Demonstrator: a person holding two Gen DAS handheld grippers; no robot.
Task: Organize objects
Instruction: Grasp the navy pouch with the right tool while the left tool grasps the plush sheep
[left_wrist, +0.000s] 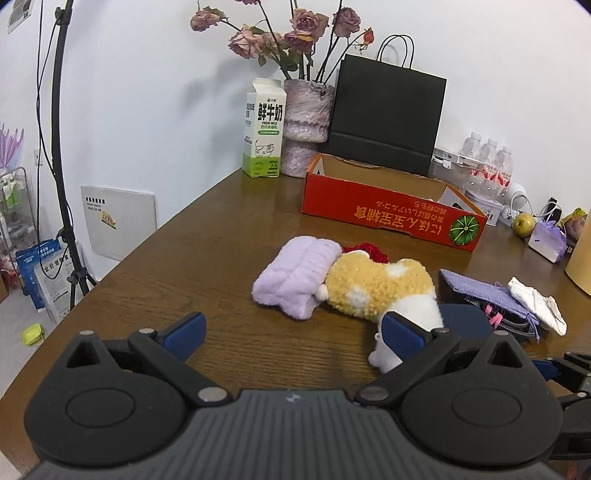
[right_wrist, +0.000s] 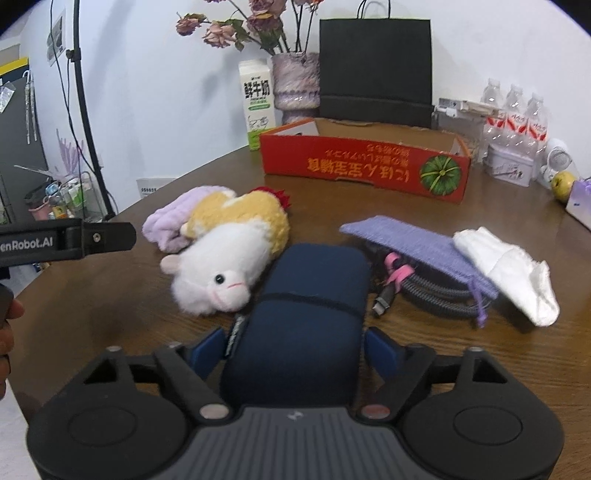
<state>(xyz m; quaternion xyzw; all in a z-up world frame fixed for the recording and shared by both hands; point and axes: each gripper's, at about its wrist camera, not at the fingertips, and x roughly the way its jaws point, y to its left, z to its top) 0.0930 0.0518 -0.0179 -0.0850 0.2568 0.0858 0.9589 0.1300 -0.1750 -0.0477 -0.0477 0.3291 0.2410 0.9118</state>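
My right gripper (right_wrist: 295, 349) is shut on a navy blue case (right_wrist: 306, 302), its pads against the case's sides, low over the wooden table (right_wrist: 110, 314). My left gripper (left_wrist: 293, 334) is open and empty above the table, just in front of a plush chick (left_wrist: 380, 286) that lies on its side; it also shows in the right wrist view (right_wrist: 229, 251). A folded lilac cloth (left_wrist: 295, 275) lies against the chick. A purple knit pouch (right_wrist: 413, 243), a white cloth (right_wrist: 509, 269) and a grey cable (right_wrist: 424, 291) lie to the right. An open red cardboard box (right_wrist: 365, 166) stands behind.
A milk carton (left_wrist: 264, 129), a vase of dried roses (left_wrist: 306, 125) and a black paper bag (left_wrist: 384, 118) stand at the back by the wall. Water bottles (right_wrist: 517, 118), a tin (right_wrist: 509, 164) and a green apple (right_wrist: 563, 184) sit at the back right. The table's edge curves on the left.
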